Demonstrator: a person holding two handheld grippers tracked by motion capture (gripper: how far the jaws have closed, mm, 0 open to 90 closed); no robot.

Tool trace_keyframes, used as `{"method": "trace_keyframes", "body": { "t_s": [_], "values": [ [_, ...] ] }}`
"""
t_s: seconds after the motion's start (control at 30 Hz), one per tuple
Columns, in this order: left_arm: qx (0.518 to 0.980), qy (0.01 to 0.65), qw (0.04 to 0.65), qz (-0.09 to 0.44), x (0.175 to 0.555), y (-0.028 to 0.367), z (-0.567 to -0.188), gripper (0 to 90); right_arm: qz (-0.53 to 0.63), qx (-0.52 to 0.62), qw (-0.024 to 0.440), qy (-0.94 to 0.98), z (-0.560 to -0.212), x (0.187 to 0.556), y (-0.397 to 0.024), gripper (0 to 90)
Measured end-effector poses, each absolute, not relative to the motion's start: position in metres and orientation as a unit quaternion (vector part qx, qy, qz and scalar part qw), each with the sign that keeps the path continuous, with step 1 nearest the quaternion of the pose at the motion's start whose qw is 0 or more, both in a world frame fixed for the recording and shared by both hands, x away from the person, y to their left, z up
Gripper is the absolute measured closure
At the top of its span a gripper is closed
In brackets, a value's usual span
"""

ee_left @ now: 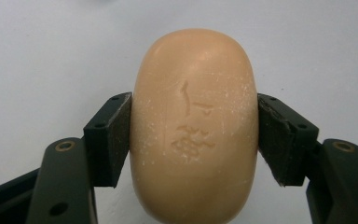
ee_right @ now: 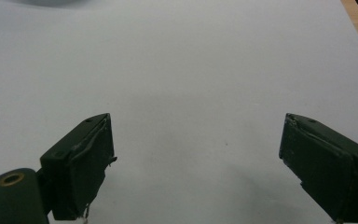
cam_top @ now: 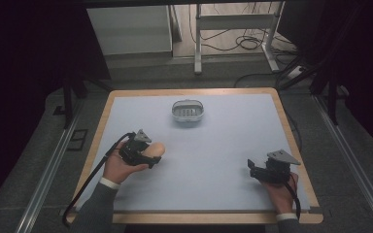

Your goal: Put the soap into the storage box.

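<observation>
Tan and waxy, the bar of soap sits clamped in my left claw, one black pad pressed flat against each long side of it. A faint stamped mark shows on its upper face, though I cannot read it. Pale specks dust its surface. From the high view, the soap pokes out of my left claw toward the middle of the worktop, at the left side, near the front half of the pale grey sheet. Whether the bar rests on the sheet or hangs just above it, I cannot tell.

My right claw stands wide apart with nothing between its pads, only bare grey sheet below. From the high view it is low at the front right of the worktop, well apart from the soap, with my right hand behind it.

A small white soap dish with a slotted floor sits toward the far edge, about midway across, well apart from both claws. The worktop has a light wooden rim around the sheet.
</observation>
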State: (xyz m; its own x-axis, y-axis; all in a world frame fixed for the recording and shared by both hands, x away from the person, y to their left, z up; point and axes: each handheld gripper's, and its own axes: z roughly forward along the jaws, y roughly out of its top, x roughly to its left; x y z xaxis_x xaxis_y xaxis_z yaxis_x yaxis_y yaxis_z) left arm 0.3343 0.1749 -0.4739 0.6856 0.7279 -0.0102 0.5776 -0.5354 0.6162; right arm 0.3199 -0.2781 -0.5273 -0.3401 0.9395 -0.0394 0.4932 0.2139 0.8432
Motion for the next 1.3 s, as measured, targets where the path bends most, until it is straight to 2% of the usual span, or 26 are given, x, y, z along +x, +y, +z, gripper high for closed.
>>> {"method": "trace_keyframes", "body": {
  "t_s": [1.3],
  "values": [
    [0.87, 0.363, 0.307, 0.132, 0.352, 0.158, -0.457, 33.1, 0.382, 0.498, 0.291, 0.722, -0.527, 0.32, -0.278, 10.0]
  ]
}}
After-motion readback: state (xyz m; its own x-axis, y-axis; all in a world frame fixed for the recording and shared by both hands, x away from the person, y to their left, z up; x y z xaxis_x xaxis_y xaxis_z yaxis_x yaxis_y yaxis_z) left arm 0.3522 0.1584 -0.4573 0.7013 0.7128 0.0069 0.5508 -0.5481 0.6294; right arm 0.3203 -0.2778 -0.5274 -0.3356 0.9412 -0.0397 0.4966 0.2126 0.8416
